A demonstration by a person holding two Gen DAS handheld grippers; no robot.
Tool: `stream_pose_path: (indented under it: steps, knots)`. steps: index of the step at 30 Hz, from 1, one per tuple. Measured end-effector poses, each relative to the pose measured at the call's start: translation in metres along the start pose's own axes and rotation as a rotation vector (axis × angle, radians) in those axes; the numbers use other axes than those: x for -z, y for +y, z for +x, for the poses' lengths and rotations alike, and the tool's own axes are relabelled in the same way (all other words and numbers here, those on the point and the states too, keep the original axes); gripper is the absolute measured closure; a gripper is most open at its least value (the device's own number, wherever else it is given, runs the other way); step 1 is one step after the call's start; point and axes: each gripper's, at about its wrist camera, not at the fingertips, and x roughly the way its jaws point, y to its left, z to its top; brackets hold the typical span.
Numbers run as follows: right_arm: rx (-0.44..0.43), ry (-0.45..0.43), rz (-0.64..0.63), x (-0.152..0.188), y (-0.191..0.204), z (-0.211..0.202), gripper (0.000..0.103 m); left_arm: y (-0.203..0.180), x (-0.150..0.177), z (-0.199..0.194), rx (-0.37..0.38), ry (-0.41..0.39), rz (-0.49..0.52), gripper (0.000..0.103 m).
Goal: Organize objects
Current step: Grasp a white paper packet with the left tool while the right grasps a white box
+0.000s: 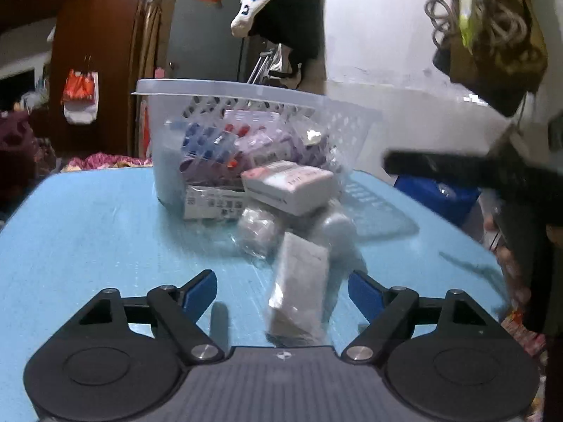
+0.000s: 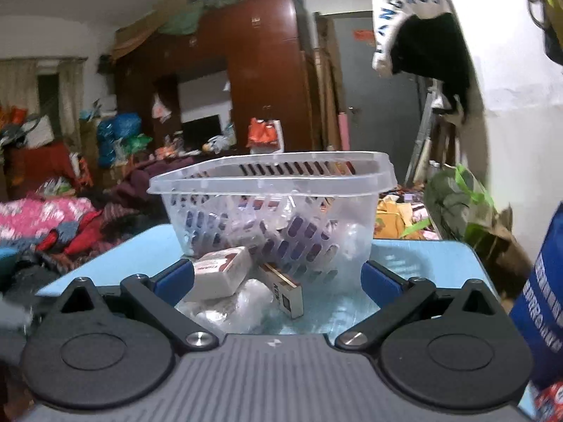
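A clear perforated plastic basket (image 1: 165,86) (image 2: 197,179) stands on the blue table (image 1: 88,225), with blister packs and small boxes inside. Outside it lie a white and pink box (image 1: 288,186) (image 2: 220,274), a clear plastic bag (image 1: 257,232) (image 2: 232,302), a pale flat packet (image 1: 299,281) and a small box with a dark label (image 2: 285,288). My left gripper (image 1: 281,290) is open, with the flat packet lying between its fingers. My right gripper (image 2: 278,277) is open, low over the boxes and bag in front of the basket. The right gripper's dark body (image 1: 475,172) shows at the right of the left wrist view.
A clear lid or tray (image 1: 373,211) lies on the table right of the basket. A blue packet (image 2: 542,302) stands at the right edge. Clothes hang above (image 1: 281,7). A wardrobe (image 2: 267,81), bedding and clutter fill the room behind.
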Motion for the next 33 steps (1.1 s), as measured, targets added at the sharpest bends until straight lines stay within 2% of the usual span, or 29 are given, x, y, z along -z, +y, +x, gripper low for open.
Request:
stream_pose_path:
  steps: [2,3,4,8,11,13,15,21,25,29,33]
  knots:
    - [-0.001,-0.006,0.019,-0.001,0.004,0.002,0.000,-0.007,0.001,0.006,-0.026,-0.001,0.034,0.025]
    - [-0.016,-0.003,0.011,-0.002,0.007,0.005,0.000,-0.010,0.002,0.010,-0.038,0.010,0.049,0.045]
    - [-0.032,0.007,-0.012,0.000,0.014,0.008,0.000,-0.015,0.000,0.013,-0.059,0.001,0.078,0.060]
    - [-0.015,0.038,-0.136,0.003,0.043,0.027,0.001,-0.008,0.004,0.003,-0.070,-0.019,0.088,0.061]
    - [-0.004,0.075,-0.190,0.006,0.056,0.042,0.009,0.010,0.011,-0.009,-0.099,-0.049,0.037,0.061]
    - [-0.007,0.110,-0.208,0.007,0.060,0.050,0.020,0.023,0.012,-0.016,-0.111,-0.068,0.001,0.061]
    - [-0.020,0.138,-0.211,0.009,0.060,0.054,0.045,0.031,0.012,-0.021,-0.117,-0.088,-0.016,0.061]
    - [-0.016,0.043,-0.185,0.015,0.048,0.020,0.047,0.035,0.013,-0.036,-0.097,-0.168,-0.016,0.061]
    - [-0.011,-0.024,-0.089,0.020,0.023,-0.006,0.047,0.030,0.011,-0.038,-0.068,-0.205,0.005,0.061]
    - [-0.005,-0.060,-0.015,0.027,-0.002,-0.023,0.047,0.030,-0.005,-0.029,-0.027,-0.222,0.010,0.060]
    - [-0.007,-0.073,0.024,0.030,-0.018,-0.020,0.047,0.031,-0.025,-0.013,0.005,-0.226,0.020,0.060]
